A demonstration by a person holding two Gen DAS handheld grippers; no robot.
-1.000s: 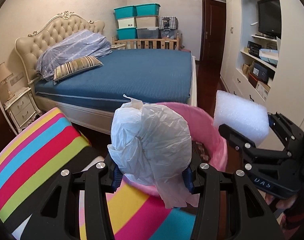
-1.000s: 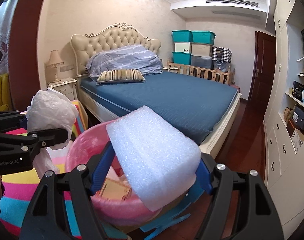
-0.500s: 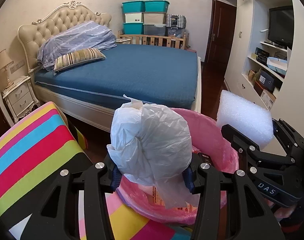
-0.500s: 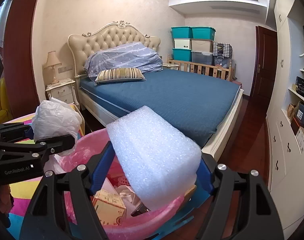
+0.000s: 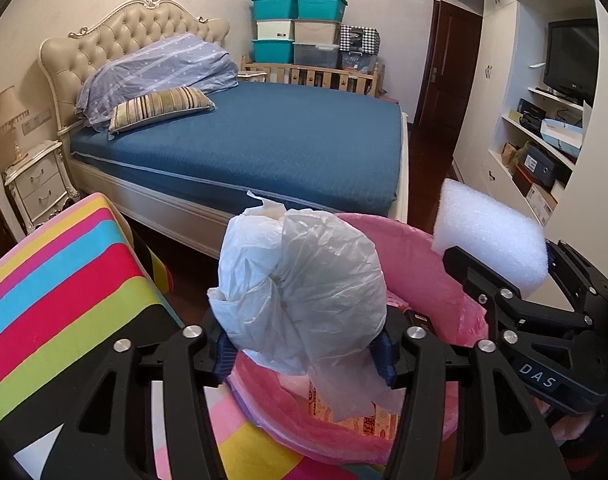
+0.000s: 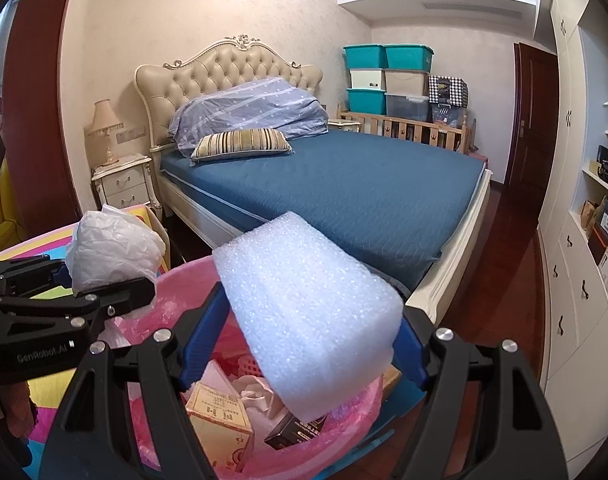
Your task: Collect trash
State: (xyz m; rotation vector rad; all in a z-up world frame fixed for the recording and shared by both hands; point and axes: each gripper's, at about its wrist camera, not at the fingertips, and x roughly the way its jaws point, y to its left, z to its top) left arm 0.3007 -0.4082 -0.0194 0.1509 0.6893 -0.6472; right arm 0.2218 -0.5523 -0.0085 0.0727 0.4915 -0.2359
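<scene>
Two pieces of trash are shown held above a round pink bin lined with a thin pink plastic bag [image 5: 435, 264], evidently so that each can be dropped straight in. The crumpled white plastic bag [image 5: 300, 292] is seen between the blue-padded fingers [image 5: 224, 350] of the left gripper [image 5: 304, 354], over the near rim of the bin. The jaws have just been opening, with the bag between them; both pads are seen at its flanks, and it hangs there unfallen, so it is judged to be barely held and at the point of release. The block of white bubble-textured foam [image 6: 307, 320] is clamped across its width by the right gripper [image 6: 304, 348], the jaws standing wide because the block is wide; it is carried tilted, one end raised toward the blue-covered bed [image 6: 343, 184], over the bin's far rim.

The plastic bag is thin, translucent and wrinkled, gathered into a loose ball with a trailing tail; it should compress easily and fall slowly. The foam is light, pebbled, soft-edged and roughly rectangular. Inside the bin, a printed tan cardboard carton [image 6: 220, 412] and a small black box [image 6: 296, 428] are already lying among crumpled scraps. The bin stands just beside the edge of a brightly striped mat [image 5: 64, 280].
</scene>
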